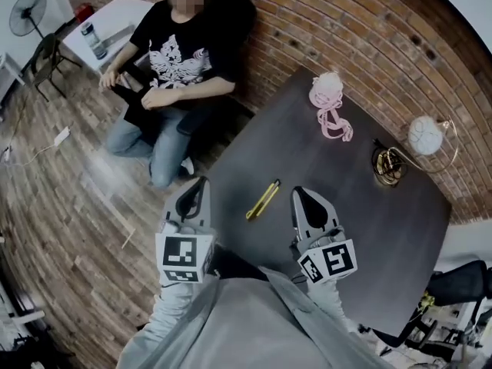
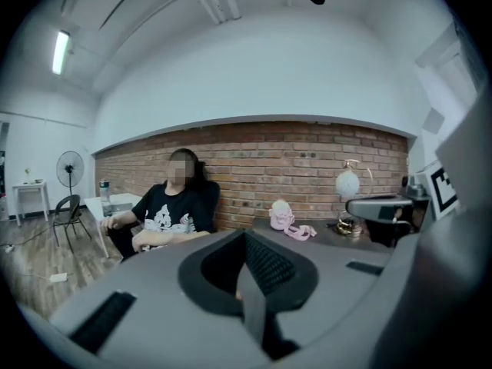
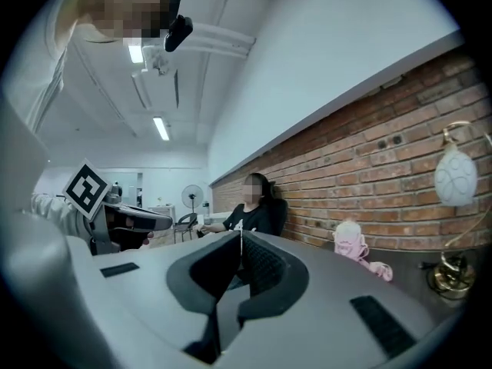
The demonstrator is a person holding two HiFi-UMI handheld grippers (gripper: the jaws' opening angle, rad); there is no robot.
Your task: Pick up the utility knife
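The yellow utility knife [image 1: 263, 199] lies flat on the dark table [image 1: 361, 229], near its front-left edge. It rests between my two grippers and touches neither. My left gripper [image 1: 201, 181] hangs just off the table's left edge, jaws shut with nothing in them [image 2: 246, 238]. My right gripper [image 1: 300, 193] is over the table to the knife's right, also shut and empty [image 3: 241, 238]. Both point roughly level toward the brick wall. Neither gripper view shows the knife; each gripper's own body hides the table below it.
A person [image 1: 181, 52] sits on the floor by the brick wall beyond the table's left corner. On the far side of the table are a pink pouch with a strap [image 1: 330, 102], a white globe lamp [image 1: 425, 135] and a brass stand [image 1: 388, 165]. A fan [image 1: 27, 12] stands far left.
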